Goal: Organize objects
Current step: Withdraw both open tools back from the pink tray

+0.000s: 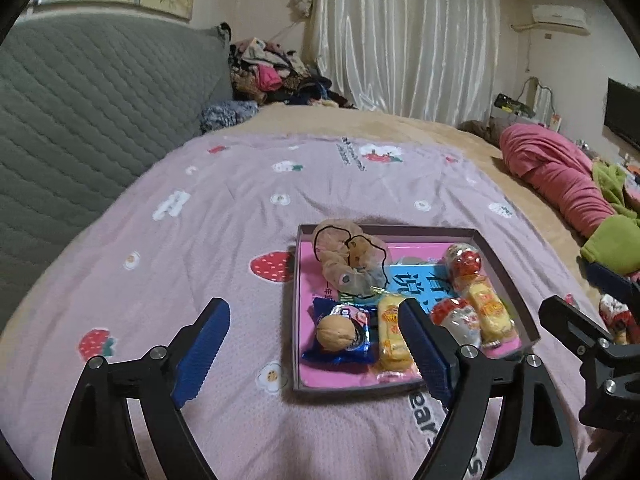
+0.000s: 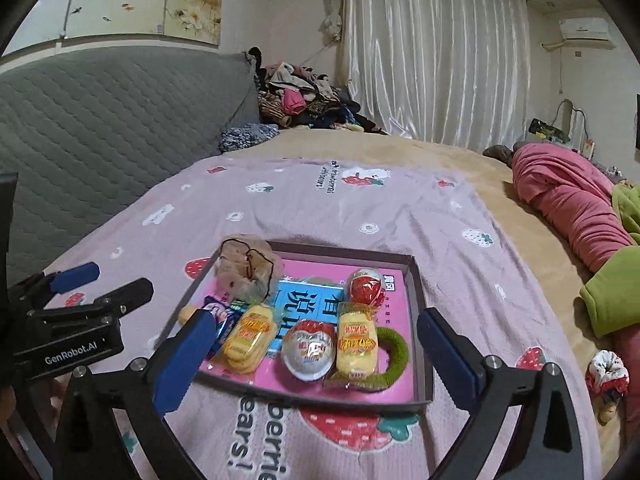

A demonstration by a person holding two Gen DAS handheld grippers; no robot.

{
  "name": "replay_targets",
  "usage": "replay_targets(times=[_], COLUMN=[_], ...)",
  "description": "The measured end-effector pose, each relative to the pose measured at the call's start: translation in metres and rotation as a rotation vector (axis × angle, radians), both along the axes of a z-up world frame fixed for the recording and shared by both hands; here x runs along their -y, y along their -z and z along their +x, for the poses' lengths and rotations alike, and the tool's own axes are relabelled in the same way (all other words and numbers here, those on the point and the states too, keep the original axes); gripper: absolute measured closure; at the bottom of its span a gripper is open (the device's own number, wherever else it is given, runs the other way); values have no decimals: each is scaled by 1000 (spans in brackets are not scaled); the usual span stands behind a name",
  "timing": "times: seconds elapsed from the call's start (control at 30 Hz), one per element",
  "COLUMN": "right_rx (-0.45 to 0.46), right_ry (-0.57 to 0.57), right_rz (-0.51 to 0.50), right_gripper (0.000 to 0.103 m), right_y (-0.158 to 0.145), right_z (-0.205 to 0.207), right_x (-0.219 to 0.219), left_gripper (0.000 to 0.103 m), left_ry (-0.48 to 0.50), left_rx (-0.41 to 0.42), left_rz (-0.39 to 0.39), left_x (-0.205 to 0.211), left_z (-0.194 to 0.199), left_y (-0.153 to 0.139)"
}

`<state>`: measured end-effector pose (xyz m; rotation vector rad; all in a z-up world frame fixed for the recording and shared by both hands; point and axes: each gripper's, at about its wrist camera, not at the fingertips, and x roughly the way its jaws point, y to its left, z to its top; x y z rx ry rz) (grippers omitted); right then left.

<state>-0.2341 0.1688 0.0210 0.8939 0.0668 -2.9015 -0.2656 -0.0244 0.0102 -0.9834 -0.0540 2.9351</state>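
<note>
Strawberry-print blanket (image 2: 400, 208) covers bed near white curtains (image 2: 432, 52).

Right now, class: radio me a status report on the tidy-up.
Left gripper, right gripper open, empty. Snacks inside shallow grey box. Red-and-white scrunchie outside on bedspread.

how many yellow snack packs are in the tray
2: one yellow snack pack at the tray's front left beside the blue packet, the other yellow snack pack front right on the green ring.

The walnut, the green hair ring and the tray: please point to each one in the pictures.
walnut (image 1: 335, 333), left wrist view, middle of its shell.
green hair ring (image 2: 394, 350), right wrist view, its right curve.
tray (image 2: 416, 280), right wrist view, its right wall.
</note>
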Motion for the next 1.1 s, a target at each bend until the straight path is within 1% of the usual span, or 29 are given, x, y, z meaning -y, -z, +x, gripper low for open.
replay_targets(times=[0.1,0.2,0.37,0.57,0.67,0.73,0.8,0.87,0.97,1.1], right_rx=[-7,-18,-28,-54,-67,-74,-83,-77,-75,-73], right_ry=[-1,7,14,10,12,12,12,13,16,14], right_rz=[12,18,16,30,22,15,12,19,28,16], right_gripper=[1,1,1,1,1,1,1,1,1,1], right_y=[-9,-21,-40,-62,-70,-76,-81,-84,-86,-86], right_z=[14,29,52,76,86,94,101,107,117,132], right_x=[0,-2,-5,-4,-6,-7,-8,-8,-8,-11], left_gripper=[16,16,16,16,16,16,16,16,16,16], left_ry=[16,0,-8,-28,-34,-45,-52,-65,-73,-90], left_rx=[6,11,17,-19,-27,-38,-47,-60,-48,-40], left_rz=[6,-24,-33,-54,-50,-63,-70,-58,-54,-85], left_x=[0,-1,0,1,1,1,0,2,4,1], left_z=[18,34,60,95,108,120,128,138,148,158], left_y=[-12,-23,-41,-68,-78,-85,-89,-93,-95,-92])
